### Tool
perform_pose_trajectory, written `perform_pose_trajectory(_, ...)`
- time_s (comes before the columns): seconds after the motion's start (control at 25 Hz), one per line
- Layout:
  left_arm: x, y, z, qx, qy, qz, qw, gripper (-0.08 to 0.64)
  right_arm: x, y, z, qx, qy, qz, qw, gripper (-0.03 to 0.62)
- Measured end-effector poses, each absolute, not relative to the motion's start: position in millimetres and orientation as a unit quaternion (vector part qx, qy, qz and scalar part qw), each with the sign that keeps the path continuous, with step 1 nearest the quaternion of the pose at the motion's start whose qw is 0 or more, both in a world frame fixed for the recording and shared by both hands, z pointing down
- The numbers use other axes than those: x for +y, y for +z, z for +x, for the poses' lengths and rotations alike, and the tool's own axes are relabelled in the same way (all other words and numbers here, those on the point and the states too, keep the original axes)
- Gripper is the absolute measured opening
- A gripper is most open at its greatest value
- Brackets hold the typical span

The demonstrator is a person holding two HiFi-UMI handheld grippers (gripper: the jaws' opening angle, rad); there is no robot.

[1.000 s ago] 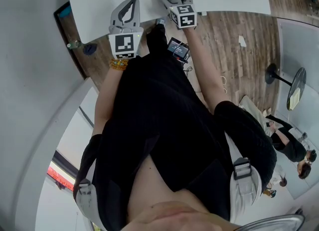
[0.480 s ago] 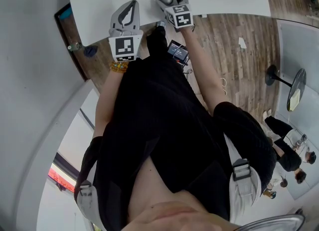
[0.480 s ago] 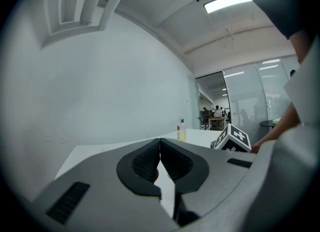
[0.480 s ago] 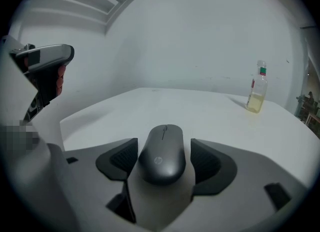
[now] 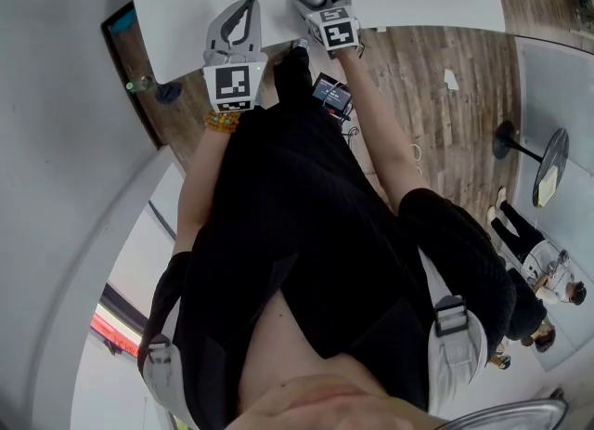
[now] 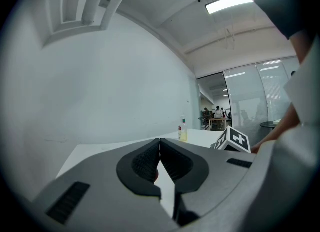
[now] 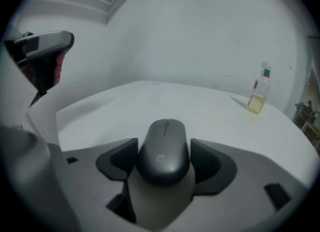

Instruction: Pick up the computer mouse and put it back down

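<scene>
Right gripper (image 7: 164, 162): jaws apart, one pad on each side of the computer mouse (image 7: 164, 146). Pads sit close against its flanks; no firm pinch that I can confirm.
Change: over the last second this gripper has edged forward over the table (image 7: 125, 100), so the mouse now sits deeper between the jaws.
Mouse position: on the white table near its front edge, apparently not lifted.
Left gripper (image 6: 160, 148): jaws together, nothing between them, idle alongside.
Farther out: bottle (image 7: 259, 95), well apart at the far side.
Meaning: approach looks done; closing and lifting come next.
</scene>
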State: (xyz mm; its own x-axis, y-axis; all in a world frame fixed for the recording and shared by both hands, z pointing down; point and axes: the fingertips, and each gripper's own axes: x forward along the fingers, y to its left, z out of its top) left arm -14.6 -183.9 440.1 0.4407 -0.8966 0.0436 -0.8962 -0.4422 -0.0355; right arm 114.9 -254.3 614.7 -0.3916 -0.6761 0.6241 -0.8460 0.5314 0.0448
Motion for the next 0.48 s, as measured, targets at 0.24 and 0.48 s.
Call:
perform_pose_trajectory(0.24,-185.9,442.8,-21.1,0.531,-0.026,-0.847,0.002,0.014,-255.0,618.1,113.5,-0.820,0.145,0.461,0.305,0.295)
perform_pose_trajectory(0.48,-185.5,441.0,-20.7,0.531,-0.025,-0.847,0.002,0.012,-254.1,618.0,115.8,-0.820,0.152,0.458,0.307,0.295)
